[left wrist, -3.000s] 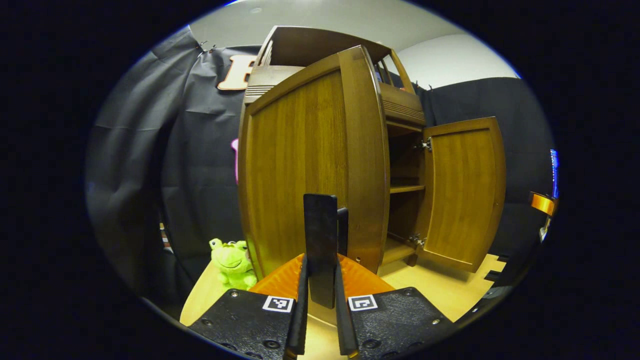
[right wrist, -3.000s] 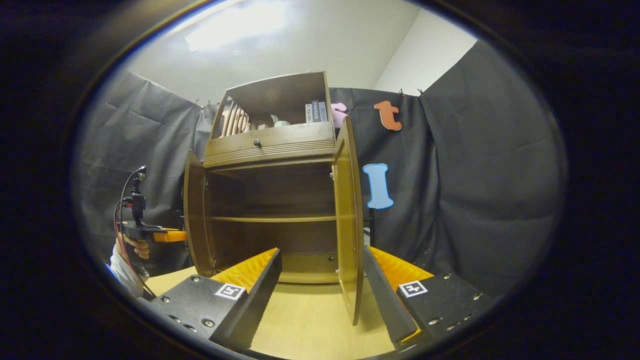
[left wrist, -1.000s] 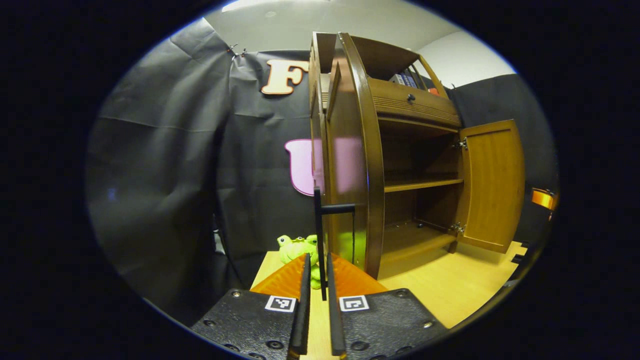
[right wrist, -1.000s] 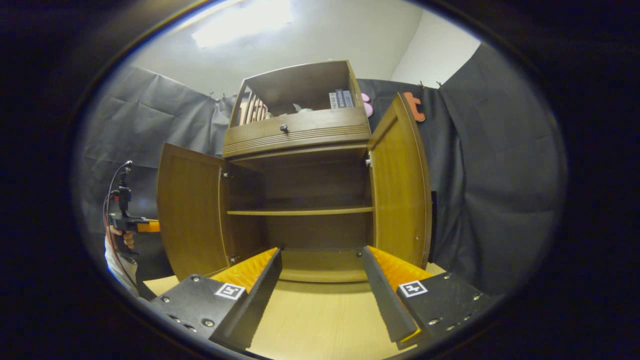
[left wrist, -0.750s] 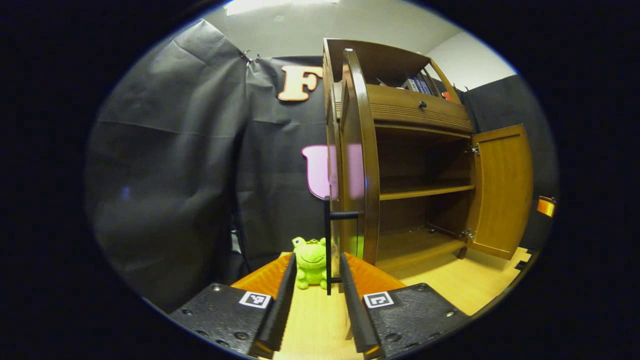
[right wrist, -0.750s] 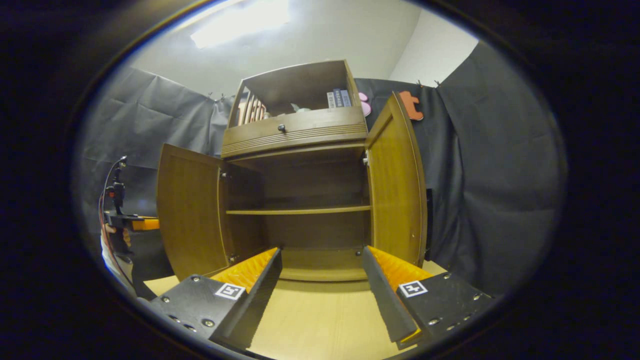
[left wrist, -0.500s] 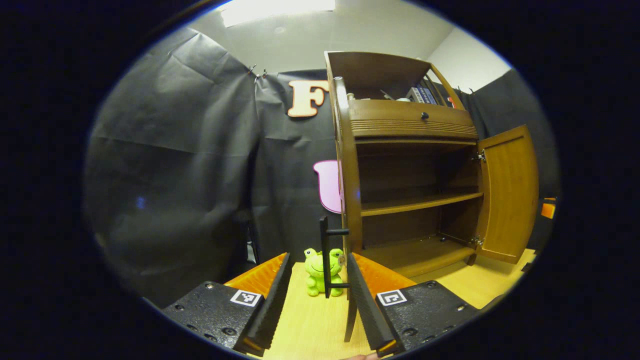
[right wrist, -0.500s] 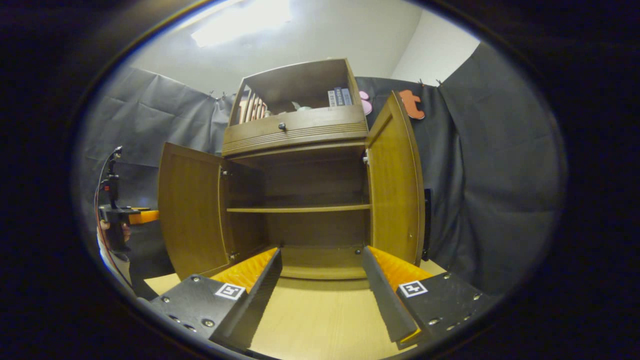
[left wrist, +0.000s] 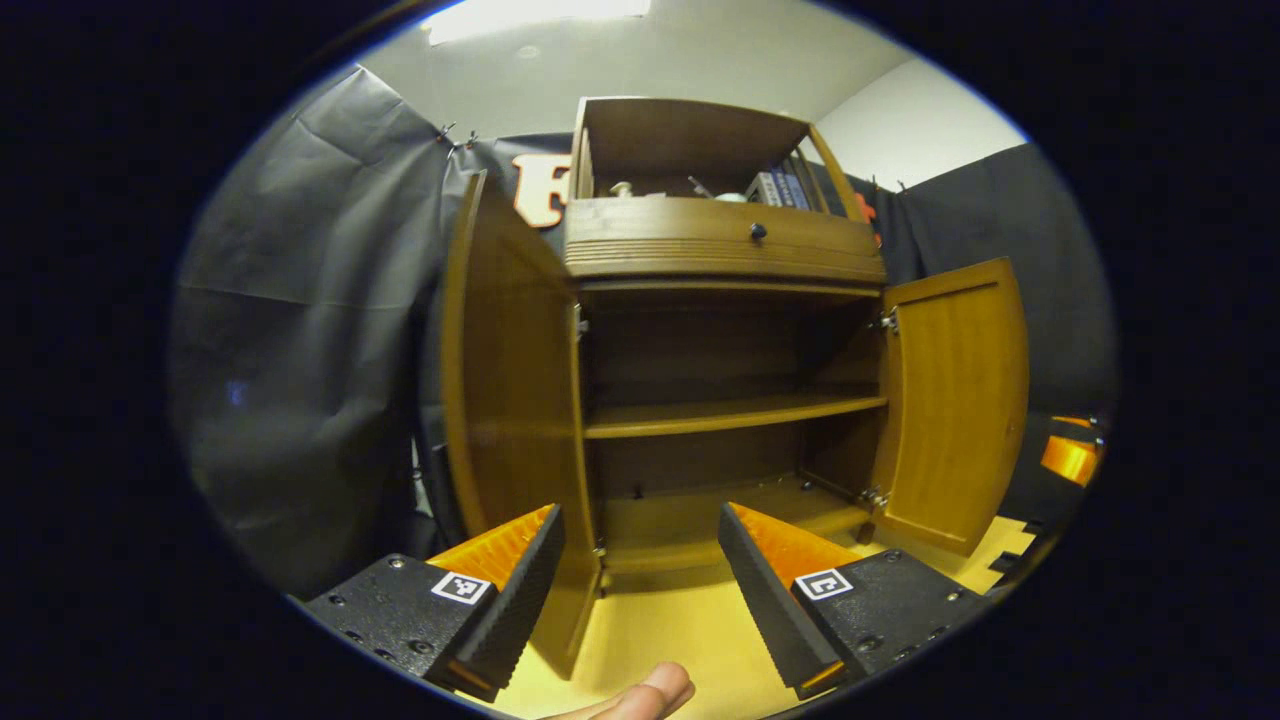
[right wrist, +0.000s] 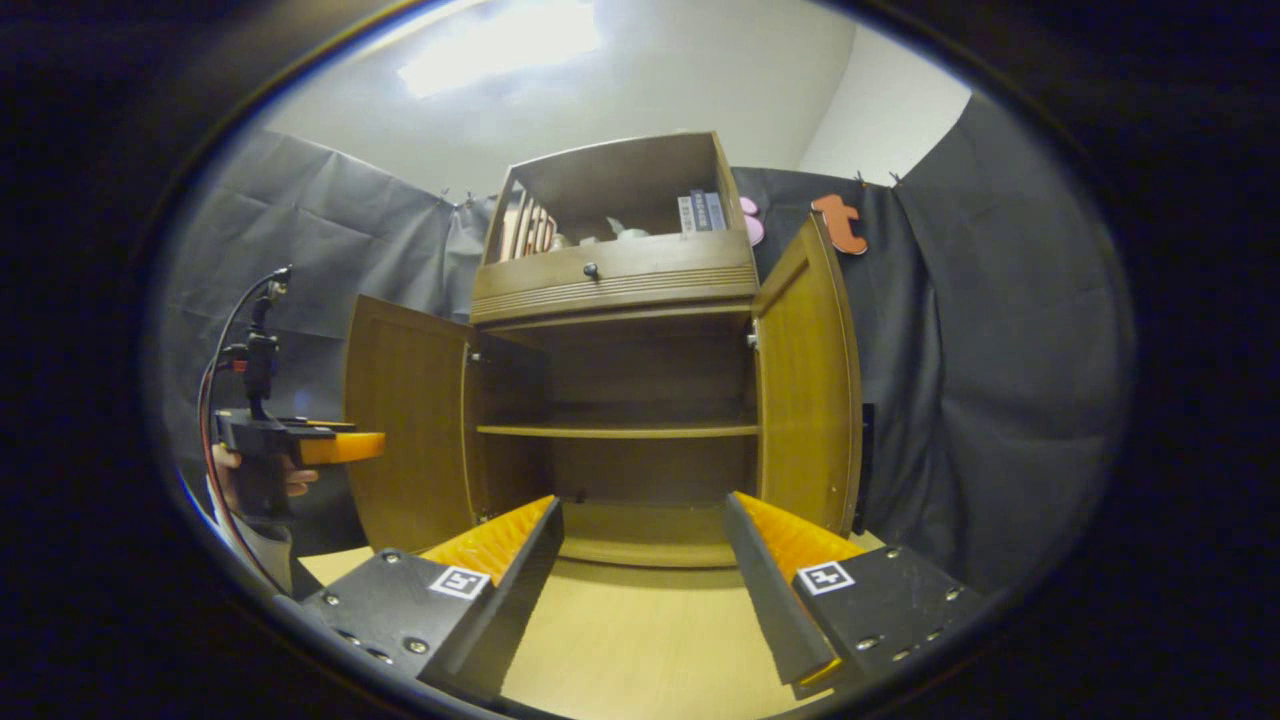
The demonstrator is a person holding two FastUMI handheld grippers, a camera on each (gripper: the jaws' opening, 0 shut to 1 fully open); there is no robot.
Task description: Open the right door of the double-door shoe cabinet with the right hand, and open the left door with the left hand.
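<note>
Here, the shoe cabinet (left wrist: 720,300) is standing on a light wooden floor (right wrist: 640,640) with both doors swung wide, its middle shelf (left wrist: 735,412) and bottom board lying bare. In the left gripper view, the left door (left wrist: 505,400) is angling out toward the camera at the cabinet's left side, while the right door (left wrist: 955,400) is hanging open at the far side on its metal hinges. The left gripper (left wrist: 640,590) is hovering in front of the opening with its fingers spread wide apart, gripping nothing, and a fingertip (left wrist: 640,695) of the person holding it is peeking in at the bottom edge. In the right gripper view, the right gripper (right wrist: 645,590) is likewise facing the open compartment, its fingers splayed and touching nothing. Farther off at the left of that view, a hand (right wrist: 255,475) is holding the other gripper just beside the outer face of the left door. Above the doors, a drawer (right wrist: 615,275) with a small knob is sitting closed, and books (right wrist: 702,211) are standing in the open top shelf.
</note>
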